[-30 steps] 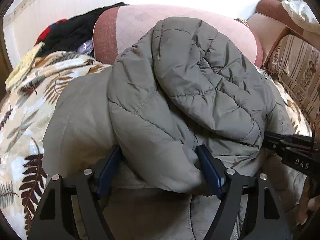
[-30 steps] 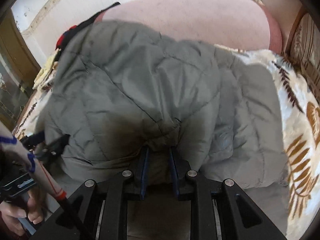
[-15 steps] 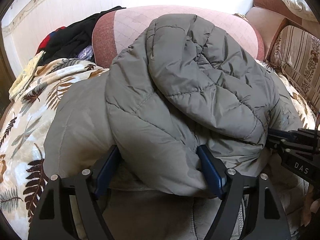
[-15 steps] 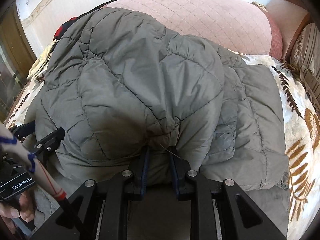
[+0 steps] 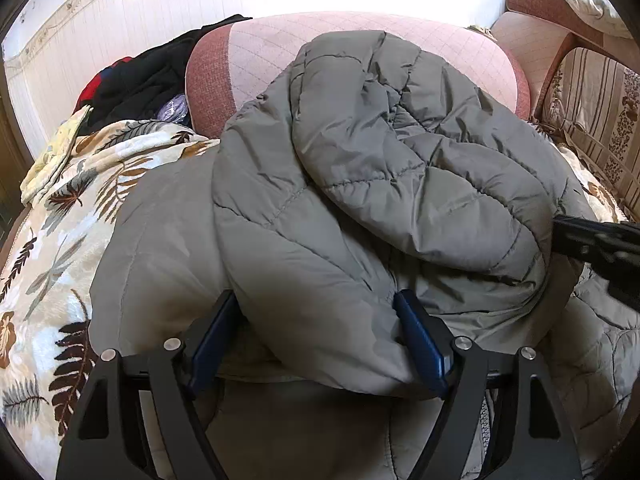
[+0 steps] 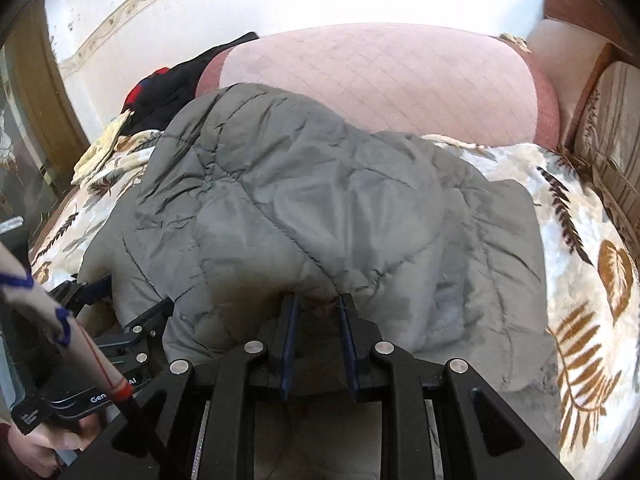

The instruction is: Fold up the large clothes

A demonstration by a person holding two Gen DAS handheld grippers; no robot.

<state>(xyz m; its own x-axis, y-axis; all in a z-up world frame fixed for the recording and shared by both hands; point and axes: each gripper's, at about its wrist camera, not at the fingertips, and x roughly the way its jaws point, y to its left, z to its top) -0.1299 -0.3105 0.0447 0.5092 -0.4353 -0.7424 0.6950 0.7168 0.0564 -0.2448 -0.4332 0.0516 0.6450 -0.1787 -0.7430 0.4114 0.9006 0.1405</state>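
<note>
Mid-fold, both grippers, left [image 5: 316, 338] and right [image 6: 316, 340], clamp bunched edges of a grey quilted jacket [image 5: 380, 184], which likely next needs laying flat on the leaf-print blanket [image 5: 52, 240].

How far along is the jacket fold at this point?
Done: the grey puffer jacket lies on the leaf-print blanket, partly doubled over. In hand: left gripper clamps a thick fold, right gripper pinches an edge, both lifted. Left: lay this fold down, flatten the bunched bundle.
</note>
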